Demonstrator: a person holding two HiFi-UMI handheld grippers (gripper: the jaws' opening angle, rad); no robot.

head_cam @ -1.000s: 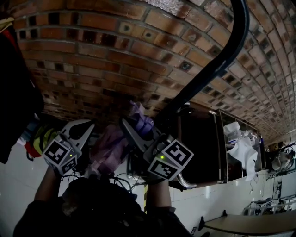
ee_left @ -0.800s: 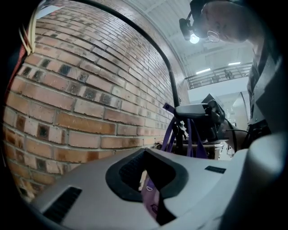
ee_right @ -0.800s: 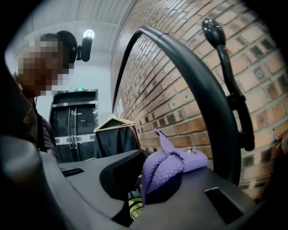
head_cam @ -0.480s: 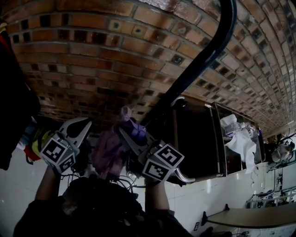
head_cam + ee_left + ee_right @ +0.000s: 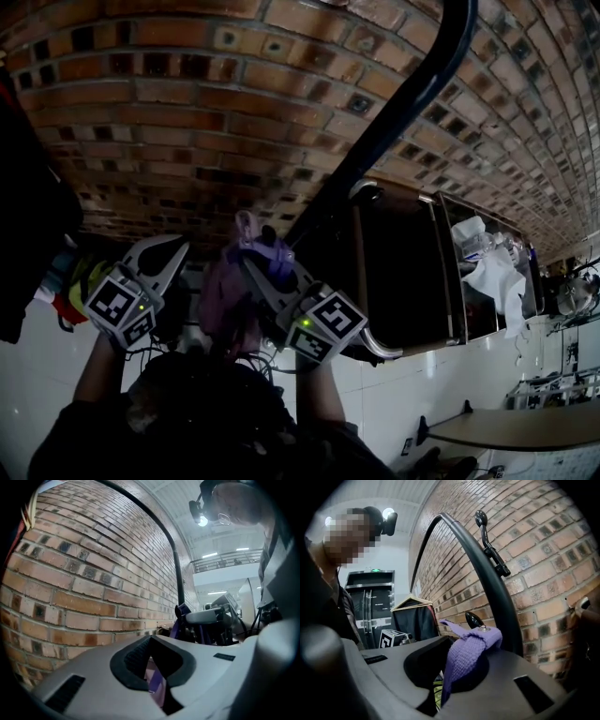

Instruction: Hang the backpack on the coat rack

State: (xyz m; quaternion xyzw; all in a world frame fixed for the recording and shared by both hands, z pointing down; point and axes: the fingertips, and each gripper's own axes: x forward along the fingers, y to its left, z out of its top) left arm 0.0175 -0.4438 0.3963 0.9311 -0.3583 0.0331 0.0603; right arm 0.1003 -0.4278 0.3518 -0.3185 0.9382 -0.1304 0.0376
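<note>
The purple backpack (image 5: 220, 298) hangs between my two grippers, low in the head view. My right gripper (image 5: 249, 255) is shut on its purple webbing strap (image 5: 469, 654). The strap's loop lies against a black hook tip (image 5: 472, 619) of the coat rack, close to the rack's curved black pole (image 5: 487, 583). A second hook (image 5: 488, 543) stands out higher on the pole. My left gripper (image 5: 169, 249) is to the left of the backpack, shut on another purple strap (image 5: 157, 686). Most of the bag is hidden by the grippers and the person's arms.
A brick wall (image 5: 234, 112) fills the background just behind the rack. A dark garment on a wooden hanger (image 5: 412, 616) hangs at the left. A dark metal-framed cabinet (image 5: 403, 272) and white cloths (image 5: 487, 281) are at the right, above a white tiled floor (image 5: 450, 384).
My right gripper has sunk a little with the purple strap and drifted left in the head view. The left gripper has stayed in place.
</note>
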